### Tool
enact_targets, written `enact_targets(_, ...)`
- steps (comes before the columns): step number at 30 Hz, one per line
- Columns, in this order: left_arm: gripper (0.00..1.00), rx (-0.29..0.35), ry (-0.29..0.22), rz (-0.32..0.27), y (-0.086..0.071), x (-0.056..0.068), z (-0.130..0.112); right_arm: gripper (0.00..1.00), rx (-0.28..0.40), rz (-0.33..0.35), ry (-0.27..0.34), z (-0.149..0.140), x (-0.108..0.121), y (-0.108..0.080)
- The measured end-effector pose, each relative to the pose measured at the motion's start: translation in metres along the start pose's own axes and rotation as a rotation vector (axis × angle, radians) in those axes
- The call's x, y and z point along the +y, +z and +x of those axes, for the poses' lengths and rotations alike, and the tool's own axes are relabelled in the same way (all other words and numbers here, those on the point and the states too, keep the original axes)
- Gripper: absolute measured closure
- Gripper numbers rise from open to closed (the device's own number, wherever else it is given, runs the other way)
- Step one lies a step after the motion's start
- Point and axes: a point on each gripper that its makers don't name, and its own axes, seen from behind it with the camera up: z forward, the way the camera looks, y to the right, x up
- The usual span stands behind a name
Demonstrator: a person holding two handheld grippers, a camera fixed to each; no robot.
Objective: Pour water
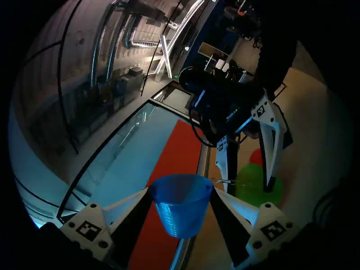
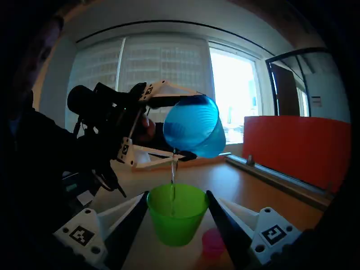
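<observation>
Pouring under way: a thin water stream (image 2: 172, 175) drops from the lowest lip of the blue plastic cup (image 2: 194, 126) into the green plastic cup (image 2: 177, 220). The blue plastic cup hangs directly above the green plastic cup, apart from it and tipped steeply, with the stream joining the two. Judged about mid-task, since water is passing across but the pour is not finished. Fill level in the green plastic cup cannot be read through its wall, nor can what remains in the blue one. What is left, by my reckoning: empty or stop the pour, then bring the blue plastic cup upright. Left gripper (image 1: 180, 194) is closed to cup width, with both fingers pressed on opposite sides of the blue plastic cup just below its rim; a hand (image 2: 146, 128) shows behind it, above and to the left of the green plastic cup. Right gripper (image 2: 176, 198) is likewise closed to cup width, one finger against each flank of the green plastic cup, holding it upright over the wooden table (image 2: 252, 189). Pink round thing (image 2: 213, 243) lies just beside the green plastic cup's base, untouched by either tool.
</observation>
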Motion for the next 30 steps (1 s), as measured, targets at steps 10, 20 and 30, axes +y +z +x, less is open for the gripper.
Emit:
enact_targets(10, 0.14, 0.003, 0.019, 0.003, 0.0017, 0.0001, 0.0038, 0.05, 0.002, -0.004, -0.008, 0.0015, 0.0018, -0.0009)
enact_targets(20, 0.13, 0.003, 0.031, 0.0, 0.0049, -0.0002, 0.0064, 0.05, 0.005, -0.009, -0.013, 0.0025, 0.004, -0.0038)
enact_targets(30, 0.13, 0.004, 0.045, -0.001, 0.0081, -0.0001, 0.0096, 0.05, 0.009, -0.017, -0.018, 0.0027, 0.0061, -0.008)
